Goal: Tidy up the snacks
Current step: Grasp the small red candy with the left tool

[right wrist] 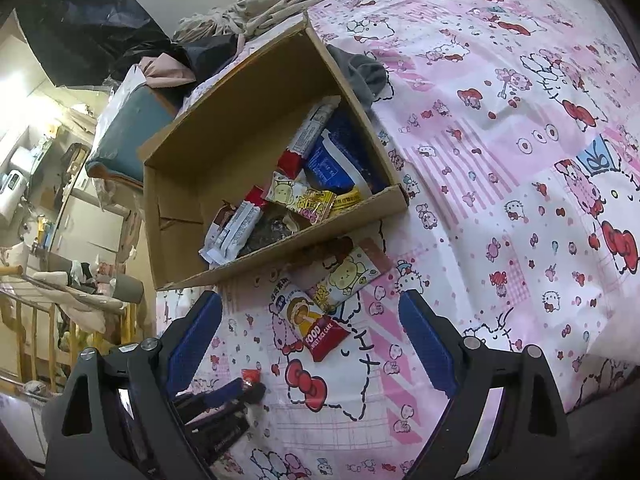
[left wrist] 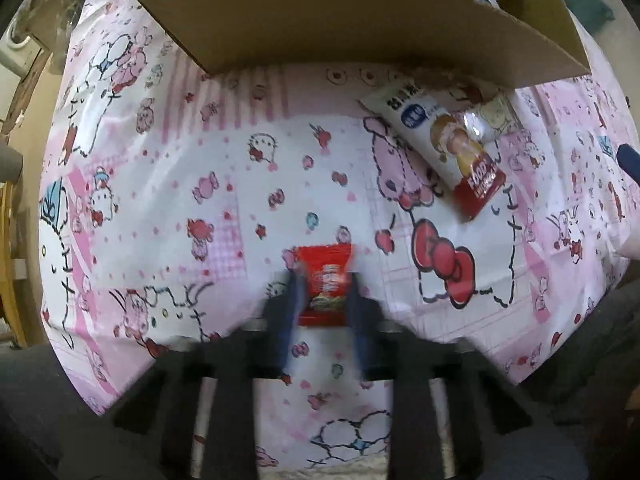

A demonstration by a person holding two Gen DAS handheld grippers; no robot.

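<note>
- The left gripper point(left wrist: 323, 280) points down at the bed, low in the middle of the left wrist view; its blue-padded fingers point(left wrist: 295, 300) are drawn in close on either side of a small red snack packet point(left wrist: 325, 280) and press its edges.
- That small red snack packet lies on the pink cartoon-print bedsheet point(left wrist: 160, 200); motion blur softens the fingers and the packet, so the print on the wrapper cannot be read.
- In the right wrist view the left gripper point(right wrist: 254, 386) shows at lower left, its tips at the red packet point(right wrist: 251, 376).
- The right gripper point(right wrist: 310, 336) hangs with its fingers point(right wrist: 426, 336) spread wide and nothing between the pads; the sheet shows in the gap.
- Just ahead of it, in the middle of that frame, a white and red rice cake packet point(right wrist: 308, 320) lies flat on the sheet, and a cream cartoon-print snack packet point(right wrist: 348, 276) lies touching its upper end.
- In the left wrist view the same rice cake packet point(left wrist: 444, 148) lies at upper right, well apart from the red packet.
- Beyond both, a cardboard box point(right wrist: 192, 184) stands open on the bed, upper centre, with several snack packets point(right wrist: 296, 196) heaped in its near corner.
- A grey cloth point(right wrist: 366, 74) lies beside the box's far right wall.
</note>
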